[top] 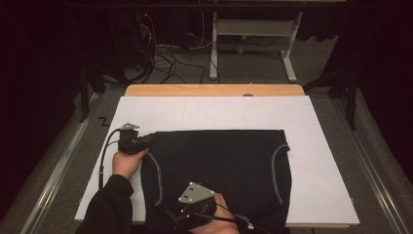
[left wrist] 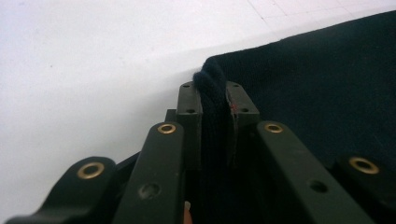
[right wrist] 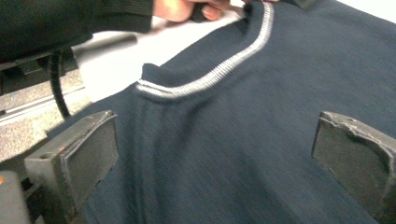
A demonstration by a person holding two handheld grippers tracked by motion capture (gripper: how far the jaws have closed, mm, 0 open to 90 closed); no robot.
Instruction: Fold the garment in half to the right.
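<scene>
Dark navy garment (top: 219, 170) lies spread flat on the white board, across its middle and near half. 2 pale stitched seams curve down it, 1 near each side. Knit fabric, fine ribbed texture. Far edge runs straight; the near edge reaches the board's front. The far-left corner is bunched into a thick fold (left wrist: 212, 100) and raised off the board.

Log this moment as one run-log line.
left gripper: shut on garment corner | right gripper: open above garment | garment: flat on white board
</scene>
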